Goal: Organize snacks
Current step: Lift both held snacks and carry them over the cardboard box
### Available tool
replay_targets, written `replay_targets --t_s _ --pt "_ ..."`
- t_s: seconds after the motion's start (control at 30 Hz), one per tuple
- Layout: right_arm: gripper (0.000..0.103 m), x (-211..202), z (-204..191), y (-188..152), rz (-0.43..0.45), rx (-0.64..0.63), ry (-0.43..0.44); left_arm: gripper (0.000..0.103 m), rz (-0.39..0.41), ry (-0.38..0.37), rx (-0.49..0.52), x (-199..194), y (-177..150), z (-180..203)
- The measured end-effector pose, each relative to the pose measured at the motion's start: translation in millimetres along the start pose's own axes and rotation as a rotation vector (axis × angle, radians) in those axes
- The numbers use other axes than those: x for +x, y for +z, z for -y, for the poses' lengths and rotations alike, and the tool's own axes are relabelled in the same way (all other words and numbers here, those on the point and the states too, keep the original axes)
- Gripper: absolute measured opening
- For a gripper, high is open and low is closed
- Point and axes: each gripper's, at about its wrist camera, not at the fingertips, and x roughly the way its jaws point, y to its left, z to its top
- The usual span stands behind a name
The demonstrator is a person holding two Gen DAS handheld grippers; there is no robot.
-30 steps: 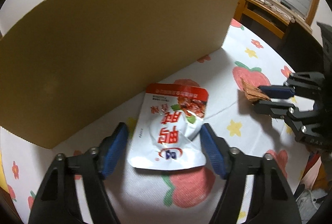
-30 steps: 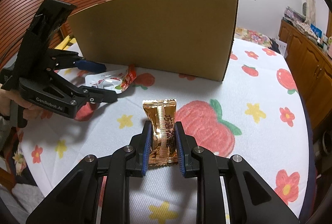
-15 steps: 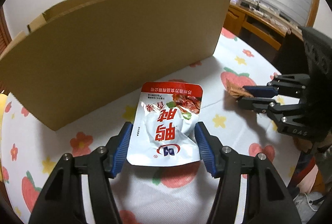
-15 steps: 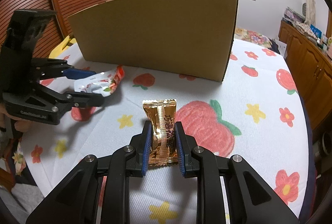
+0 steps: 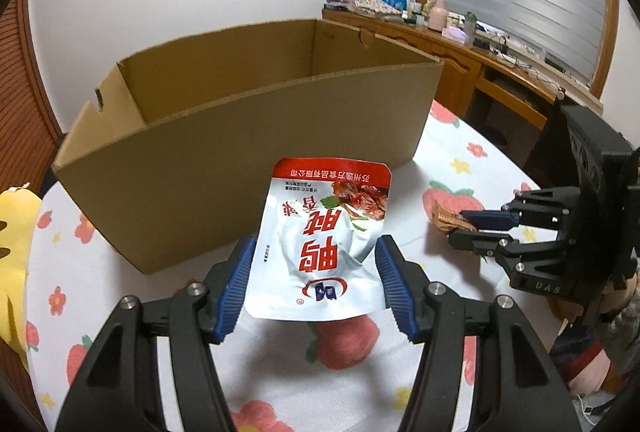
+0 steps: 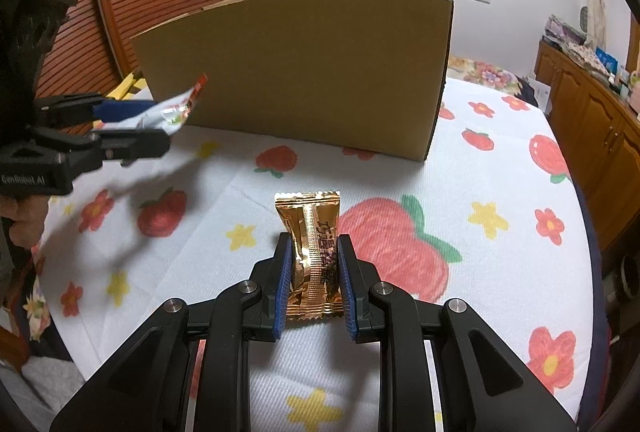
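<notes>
Snacks were in both my grippers. My left gripper [image 5: 316,286] pinched a white pouch with red lettering [image 5: 322,244] by its side edges between the blue pads [image 5: 236,288], and the pouch hung clear of the tablecloth, in front of the near wall of the cardboard box [image 5: 240,135]. From the right wrist camera I could see that same pouch [image 6: 180,107] raised beside the box's left corner, with its shadow on the cloth below it. The box [image 6: 304,71] stood open-topped on the round table with the strawberry-and-flower cloth [image 6: 500,191]; from the left wrist camera I saw only bare cardboard on its inner walls, and I could not see its floor.

My right gripper [image 6: 314,286] was pressed tight on a gold foil snack packet [image 6: 310,252], gripping it across its width, the packet's far end pointing toward the box. It sat low over the cloth; I could not tell whether it touched. In the left view that gripper [image 5: 466,230] was off to the right, well apart from the pouch.

Something yellow [image 5: 12,232] lay at the table's left edge.
</notes>
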Motion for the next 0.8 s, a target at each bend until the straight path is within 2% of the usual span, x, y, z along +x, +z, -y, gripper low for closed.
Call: replay_targets --t_s 0.33,0.63,0.8 --pt "0.020 -23 -5 16 0.067 -0.008 -0.020 0.060 0.085 0.022 -0.012 -19 19 -7" --pt "0.020 -68 -12 84 0.209 -0.058 -0.028 0.060 0.197 0.038 -0.046 -45 52 -25" --pt "0.020 -59 -4 124 0.230 -0.041 -0.019 0.060 0.228 0.067 -0.072 -42 76 -42"
